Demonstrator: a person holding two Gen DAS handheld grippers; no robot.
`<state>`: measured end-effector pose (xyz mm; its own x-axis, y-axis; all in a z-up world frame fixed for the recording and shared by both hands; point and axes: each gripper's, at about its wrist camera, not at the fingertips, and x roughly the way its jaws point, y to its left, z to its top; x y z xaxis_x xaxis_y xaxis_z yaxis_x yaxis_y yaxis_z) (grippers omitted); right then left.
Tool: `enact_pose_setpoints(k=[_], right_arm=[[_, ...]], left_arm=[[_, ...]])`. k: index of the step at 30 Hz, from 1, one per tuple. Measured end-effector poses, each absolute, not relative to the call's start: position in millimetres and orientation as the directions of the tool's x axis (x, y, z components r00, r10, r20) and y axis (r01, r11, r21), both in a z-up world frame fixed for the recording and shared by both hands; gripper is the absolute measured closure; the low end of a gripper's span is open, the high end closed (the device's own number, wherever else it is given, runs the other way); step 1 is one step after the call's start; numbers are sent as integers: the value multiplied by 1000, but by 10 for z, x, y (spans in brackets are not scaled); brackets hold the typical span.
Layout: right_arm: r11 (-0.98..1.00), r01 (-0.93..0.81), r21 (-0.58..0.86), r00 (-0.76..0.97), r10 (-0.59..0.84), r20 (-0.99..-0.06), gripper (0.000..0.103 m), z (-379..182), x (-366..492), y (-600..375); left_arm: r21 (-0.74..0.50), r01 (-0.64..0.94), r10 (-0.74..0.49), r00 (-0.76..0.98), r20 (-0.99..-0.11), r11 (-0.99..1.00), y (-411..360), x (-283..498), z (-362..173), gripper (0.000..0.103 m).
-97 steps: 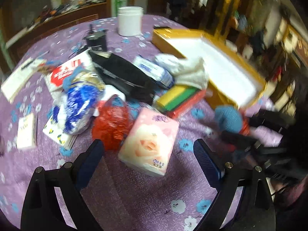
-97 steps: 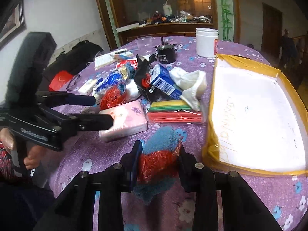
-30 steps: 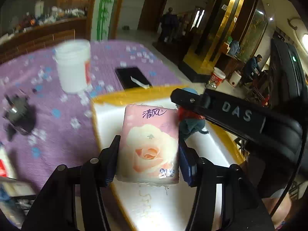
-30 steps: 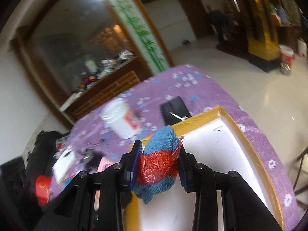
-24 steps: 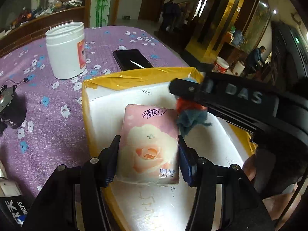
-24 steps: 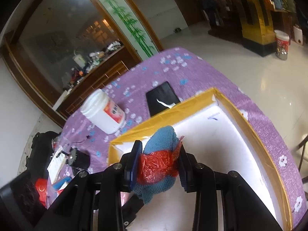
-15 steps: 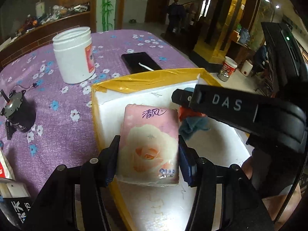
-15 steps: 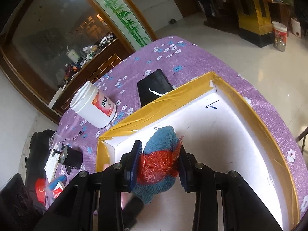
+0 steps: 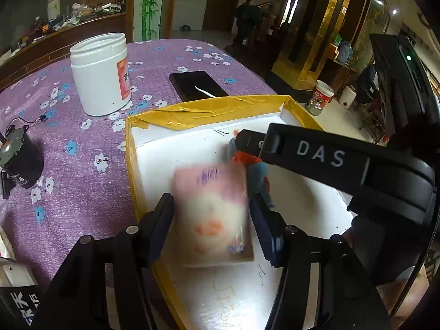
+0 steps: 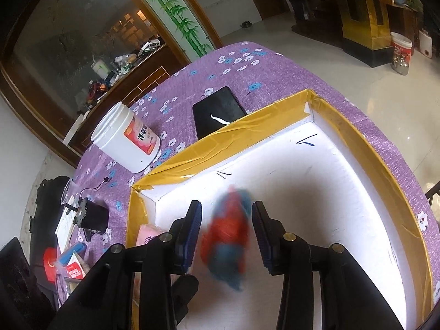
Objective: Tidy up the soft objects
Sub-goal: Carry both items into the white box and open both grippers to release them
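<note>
Over the box (image 10: pixel 275 137), both grippers' jaws are opening, freeing tissue pack (image 9: pixel 211 214) and bundle (image 10: pixel 228 236)

Black left gripper (image 9: pixel 211 220) with blue ribbed pads; right gripper (image 10: pixel 227 236) lettered "DAS" in white.

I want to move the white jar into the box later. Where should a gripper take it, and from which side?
Grip the white jar across its round body, below the threaded neck, coming from the box side. It stands upright with no lid, and that side looks free; the phone lies apart.
</note>
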<state>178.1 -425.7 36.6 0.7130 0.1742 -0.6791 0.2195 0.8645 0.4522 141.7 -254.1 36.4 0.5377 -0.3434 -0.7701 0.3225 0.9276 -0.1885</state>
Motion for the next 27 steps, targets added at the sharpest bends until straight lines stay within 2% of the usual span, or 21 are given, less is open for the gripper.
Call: enact_pose_setpoints(k=[2, 13, 24, 27], right_arm=[[860, 219, 461, 720, 177, -671, 53, 377, 1766, -4263], [842, 219, 492, 762, 168, -626, 52, 498, 1609, -4330], [842, 215, 494, 792, 146, -593, 52, 604, 1480, -4360], [849, 208, 486, 792, 145, -593, 52, 608, 1472, -4330]], left_arm=[[-200, 328, -356, 534, -767, 923, -2534, 1418, 365, 45], [-251, 315, -388, 525, -757, 915, -2445, 1367, 499, 43], [-270, 335, -420, 555, -718, 903, -2254, 1043, 954, 43], [-269, 336, -420, 558, -715, 903, -2189, 960, 996, 40]])
